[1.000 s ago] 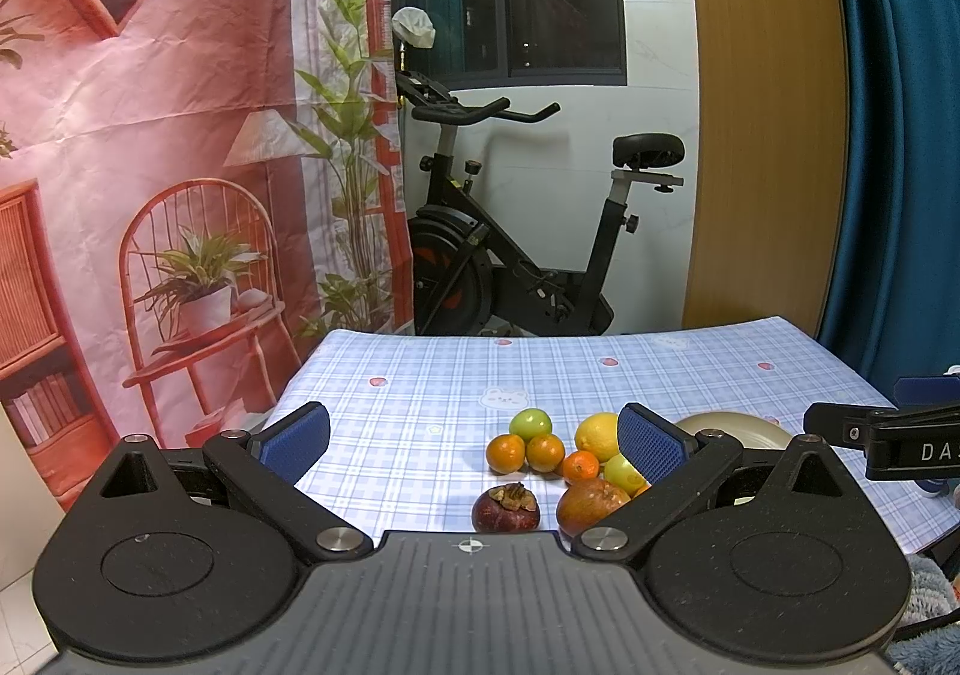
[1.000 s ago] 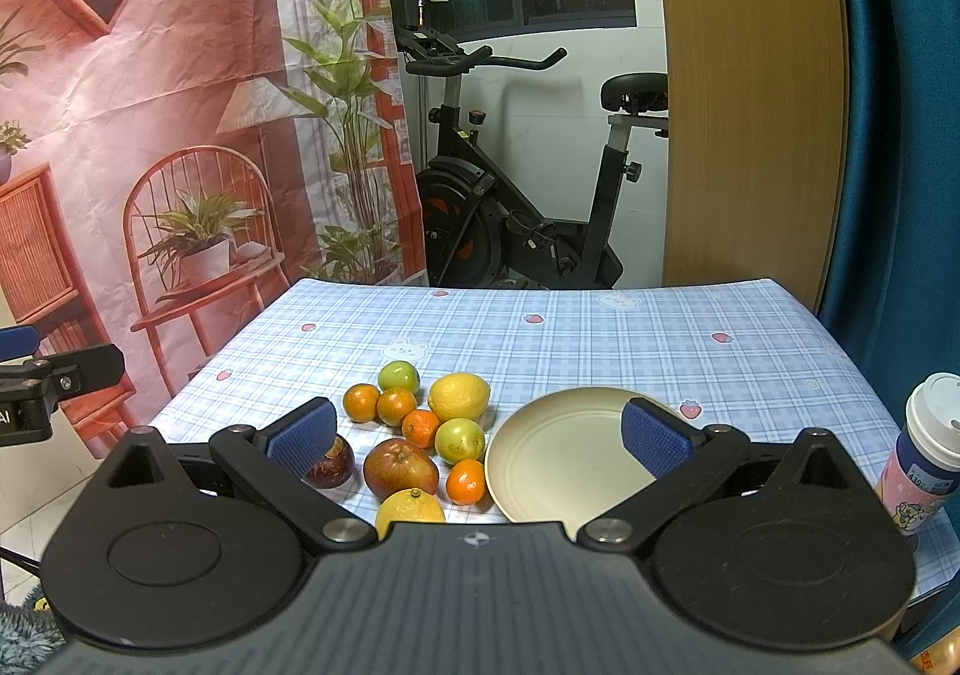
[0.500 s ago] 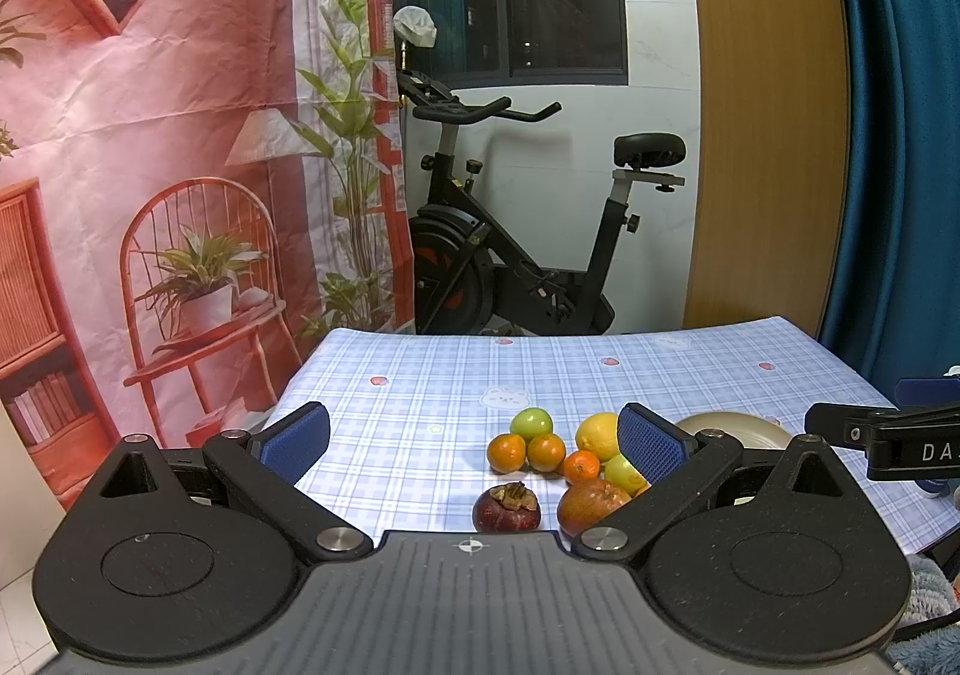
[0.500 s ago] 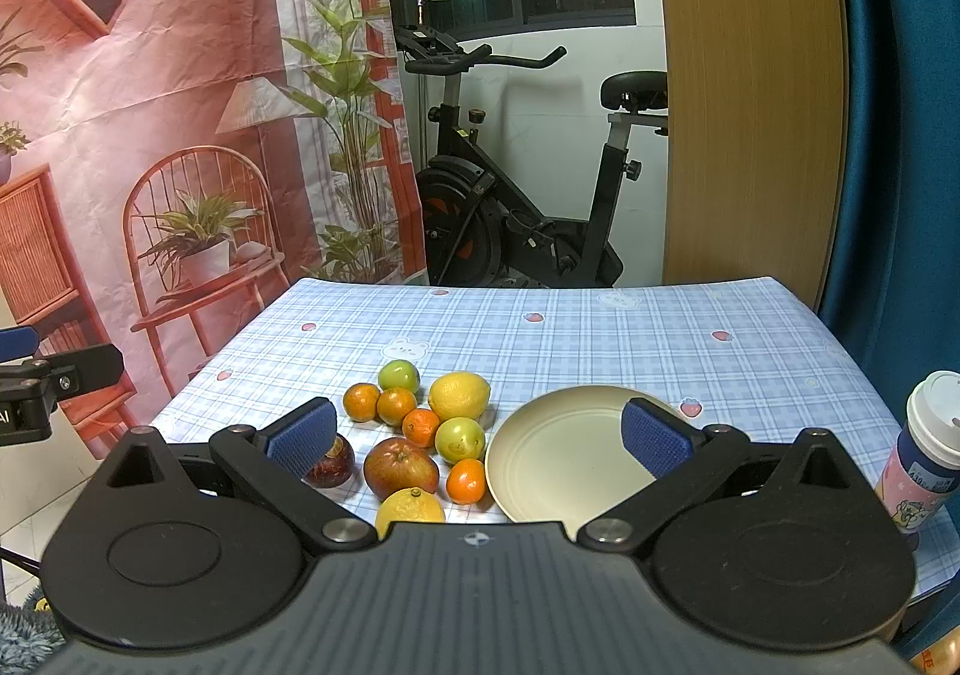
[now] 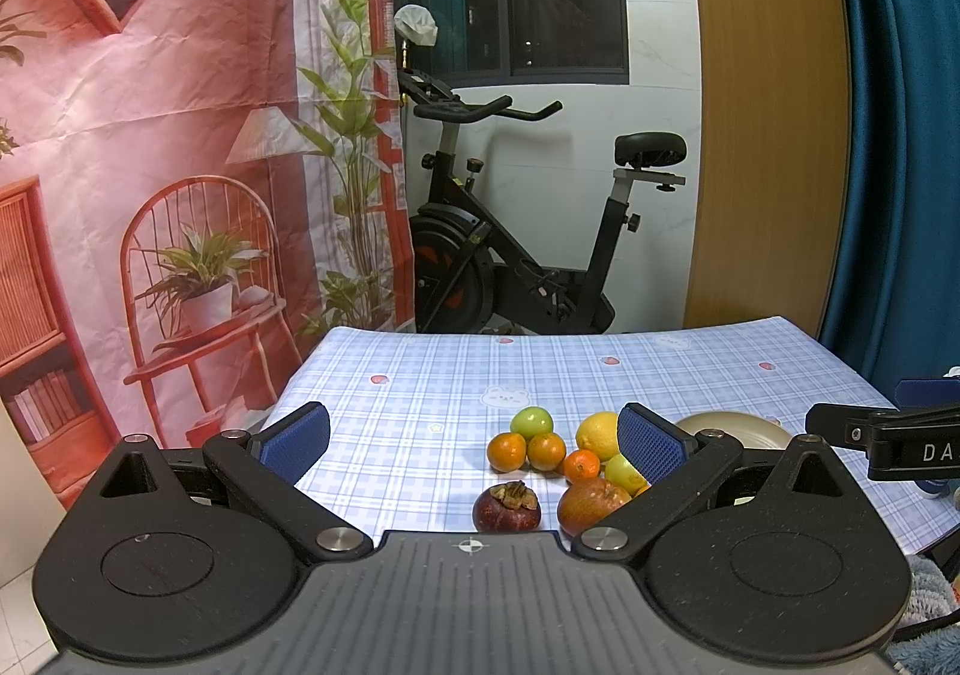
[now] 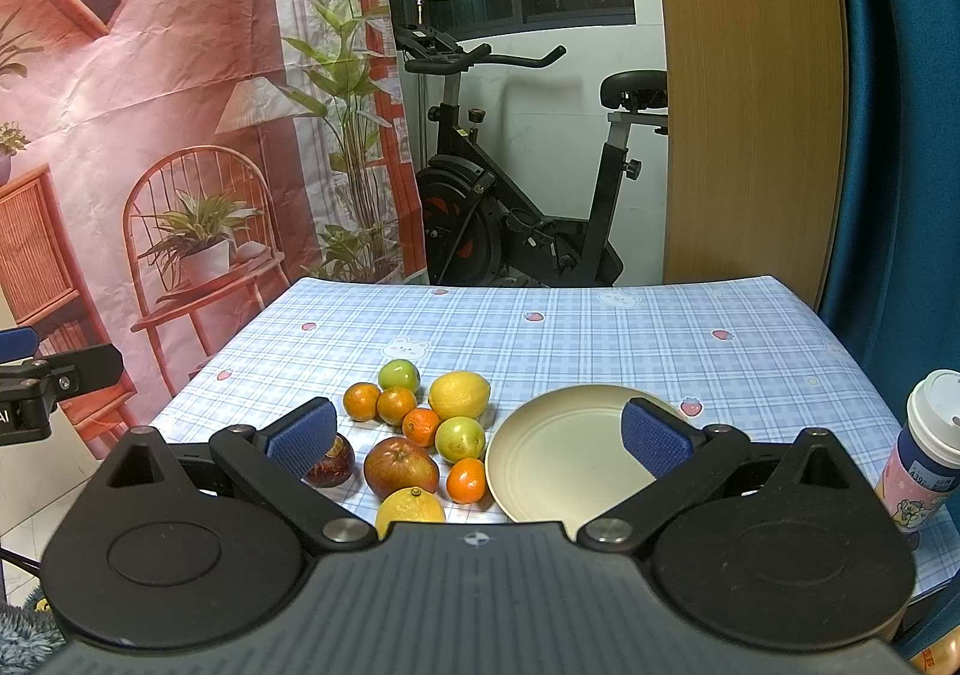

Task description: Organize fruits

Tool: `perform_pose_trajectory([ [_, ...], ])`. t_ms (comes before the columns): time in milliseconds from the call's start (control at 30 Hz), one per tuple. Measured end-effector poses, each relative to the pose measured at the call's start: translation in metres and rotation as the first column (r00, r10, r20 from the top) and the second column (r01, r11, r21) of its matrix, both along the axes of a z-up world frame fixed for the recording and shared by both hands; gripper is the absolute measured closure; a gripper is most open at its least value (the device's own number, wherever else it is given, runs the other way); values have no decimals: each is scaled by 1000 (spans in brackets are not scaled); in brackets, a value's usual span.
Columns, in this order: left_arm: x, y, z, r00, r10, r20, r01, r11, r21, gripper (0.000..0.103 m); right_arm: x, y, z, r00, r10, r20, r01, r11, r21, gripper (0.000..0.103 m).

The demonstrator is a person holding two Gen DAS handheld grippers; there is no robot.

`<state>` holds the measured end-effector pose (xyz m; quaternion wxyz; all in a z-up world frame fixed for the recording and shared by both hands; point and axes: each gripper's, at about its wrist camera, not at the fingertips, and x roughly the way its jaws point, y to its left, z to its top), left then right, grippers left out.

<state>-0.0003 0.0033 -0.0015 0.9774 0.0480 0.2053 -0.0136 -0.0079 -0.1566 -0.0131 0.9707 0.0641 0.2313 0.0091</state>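
I see the fruit heaped loose on the checked cloth just left of a cream plate [image 6: 576, 453], which holds nothing. A lemon [image 6: 459, 395] and a green apple [image 6: 398, 375] sit at the back, small oranges [image 6: 362, 401] between. A red apple [image 6: 400, 467] lies nearer me, a dark mangosteen [image 5: 507, 507] left of it, stem-cap up.

The worktop [image 6: 600, 339] wears a blue checked cloth — on it a cluster of fruit [image 6: 420, 435], a cream plate [image 6: 552, 459] just beside, and a lidded cup [image 6: 927, 453] near the right edge.
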Motion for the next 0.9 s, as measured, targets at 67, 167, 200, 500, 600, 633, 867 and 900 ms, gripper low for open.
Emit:
perform_pose_trajectory([
  [67,0,0,0,1000,0,0,0,1000,0,0,0,0,0,1000,0,0,0,1000,0,0],
  [167,0,0,0,1000,0,0,0,1000,0,0,0,0,0,1000,1,0,-1,1000,0,0],
  [200,0,0,0,1000,-1,0,1,1000,-1,0,0,0,0,1000,1,1,-1,1000,0,0],
  [500,0,0,0,1000,0,-1,0,1000,-1,0,0,0,0,1000,0,0,0,1000,1,0],
  [600,0,0,0,1000,0,0,0,1000,-1,0,0,0,0,1000,0,0,0,1000,0,0],
  [633,0,0,0,1000,0,0,0,1000,-1,0,0,0,0,1000,0,0,0,1000,1,0],
  [867,3,3,0,1000,0,-12,0,1000,-1,0,1,-1,1,1000,-5,6,5,1000,0,0],
  [900,5,4,1,1000,2,-9,-2,1000,-3,0,3,-1,1,1000,-2,14,2,1000,-1,0],
])
